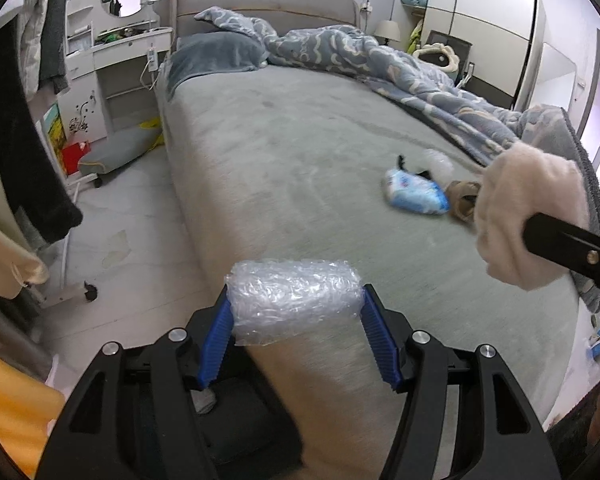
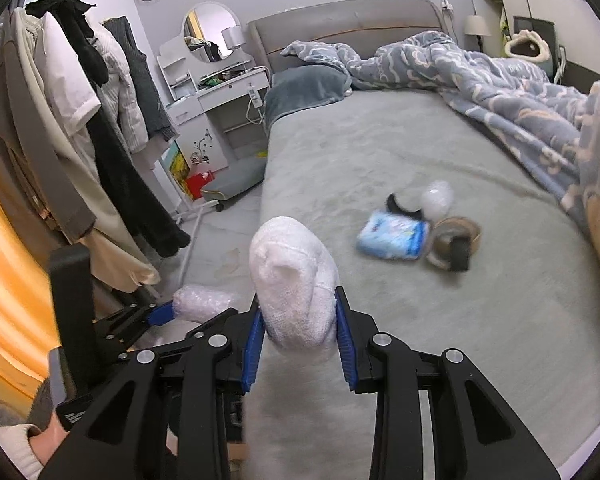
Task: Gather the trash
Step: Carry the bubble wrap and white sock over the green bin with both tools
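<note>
Left gripper (image 1: 296, 320) clenched a clear bubble-wrap roll (image 1: 294, 296); right gripper (image 2: 300, 332) clenched a white towelling wad (image 2: 296, 280), both over the grey bed (image 1: 300, 140). Steady squeeze advisable; blue-white packet (image 2: 394, 236) remained uncollected.

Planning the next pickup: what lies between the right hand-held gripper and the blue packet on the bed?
Only bare grey bedsheet, seen in the right wrist view, between gripper and packet.

No lettering is legible on anything here.
</note>
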Demonstrator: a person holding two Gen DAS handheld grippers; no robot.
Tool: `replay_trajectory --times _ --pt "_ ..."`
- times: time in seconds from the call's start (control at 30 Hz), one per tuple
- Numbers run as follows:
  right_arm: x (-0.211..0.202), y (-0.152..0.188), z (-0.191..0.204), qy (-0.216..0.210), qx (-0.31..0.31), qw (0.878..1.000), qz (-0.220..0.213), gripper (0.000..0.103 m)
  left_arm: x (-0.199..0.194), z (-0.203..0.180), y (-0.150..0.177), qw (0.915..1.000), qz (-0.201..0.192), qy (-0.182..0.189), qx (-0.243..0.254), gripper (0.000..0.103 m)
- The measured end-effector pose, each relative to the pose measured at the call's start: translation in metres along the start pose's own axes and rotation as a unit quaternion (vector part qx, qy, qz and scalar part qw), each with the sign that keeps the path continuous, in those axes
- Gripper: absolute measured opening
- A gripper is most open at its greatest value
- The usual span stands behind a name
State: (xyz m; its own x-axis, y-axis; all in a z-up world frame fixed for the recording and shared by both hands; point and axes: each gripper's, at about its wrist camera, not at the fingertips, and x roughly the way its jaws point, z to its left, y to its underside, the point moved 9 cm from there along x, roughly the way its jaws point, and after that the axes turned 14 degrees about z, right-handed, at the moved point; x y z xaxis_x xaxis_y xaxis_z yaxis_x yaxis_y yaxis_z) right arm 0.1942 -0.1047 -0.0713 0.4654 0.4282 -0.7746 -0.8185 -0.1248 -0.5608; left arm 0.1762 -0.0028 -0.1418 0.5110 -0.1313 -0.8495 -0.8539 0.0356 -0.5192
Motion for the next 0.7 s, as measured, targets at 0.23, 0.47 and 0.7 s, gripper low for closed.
replay_trajectory --times 0.23,0.47,0.7 --pt "0.017 0.001 0.043 -0.026 -0.024 0.999 0.007 0.033 0.018 0.044 0.028 0.9980 0.048 -0.017 -0.038 0.065" --pt "0.039 -0.001 0.069 -0.042 -0.040 0.998 0.023 0.033 0.039 0.088 0.055 0.9907 0.099 -0.022 -0.090 0.065" --pt "0.063 -0.002 0.104 -0.057 -0.064 0.996 0.036 0.033 0.065 0.128 0.091 0.9783 0.165 -0.036 -0.120 0.065"
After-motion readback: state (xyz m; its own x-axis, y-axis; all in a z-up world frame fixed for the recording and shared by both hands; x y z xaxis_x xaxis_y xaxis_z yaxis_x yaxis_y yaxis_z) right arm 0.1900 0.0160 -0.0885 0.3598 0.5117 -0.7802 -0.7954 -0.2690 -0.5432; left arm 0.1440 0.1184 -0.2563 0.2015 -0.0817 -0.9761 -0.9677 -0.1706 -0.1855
